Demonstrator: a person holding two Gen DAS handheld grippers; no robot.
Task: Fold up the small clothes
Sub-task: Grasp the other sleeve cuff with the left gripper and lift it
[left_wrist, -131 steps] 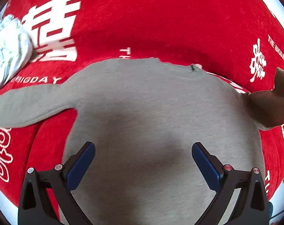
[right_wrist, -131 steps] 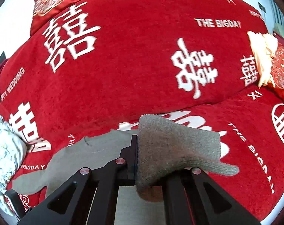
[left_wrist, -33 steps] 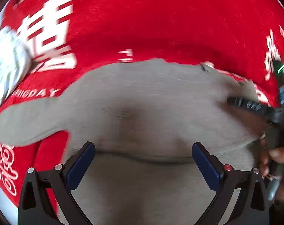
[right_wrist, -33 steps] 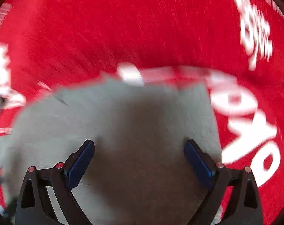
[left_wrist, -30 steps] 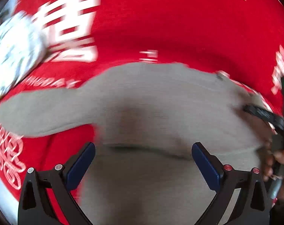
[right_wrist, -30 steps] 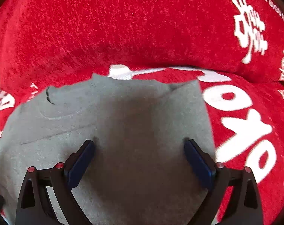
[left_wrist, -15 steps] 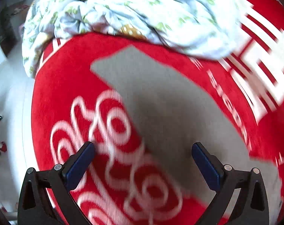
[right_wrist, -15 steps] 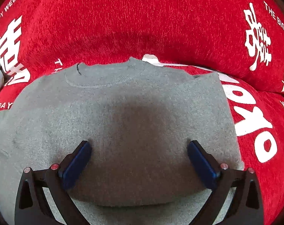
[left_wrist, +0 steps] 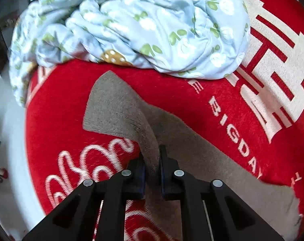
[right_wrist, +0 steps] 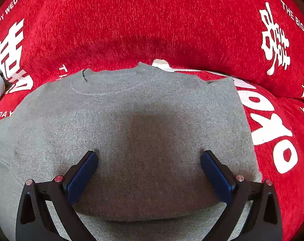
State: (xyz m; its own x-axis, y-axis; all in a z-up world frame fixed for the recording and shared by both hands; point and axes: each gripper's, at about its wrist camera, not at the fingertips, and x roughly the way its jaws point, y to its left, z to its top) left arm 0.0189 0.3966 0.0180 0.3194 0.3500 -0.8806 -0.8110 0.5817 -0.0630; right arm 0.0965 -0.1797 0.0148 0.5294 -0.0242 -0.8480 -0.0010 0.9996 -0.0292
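So working left to right: the left gripper (left_wrist: 151, 167) has its jaws pinched tight on the grey sleeve (left_wrist: 119, 112) of the little grey sweater (right_wrist: 131, 124), grabbing it partway along, with the cuff end flopped over past the fingertips and bunched up where the pads squeeze it. That sleeve's long axis runs from the cuff at the upper left of the left wrist view down toward the lower right, where it joins the sweater body, so the body lies off to the right of this gripper. A crumpled pale blue floral cloth (left_wrist: 131, 26) sits just beyond the cuff on the red sofa cover (left_wrist: 182, 92), close but not touching the sleeve as far as I can tell. Over on the right, the right gripper (right_wrist: 149, 172) has its jaws spread wide with nothing in them, parked over the sweater's chest, collar pointing away. My guess is the sleeve needs carrying rightward across the body, and the left hand's clearly the 1 placed for it.
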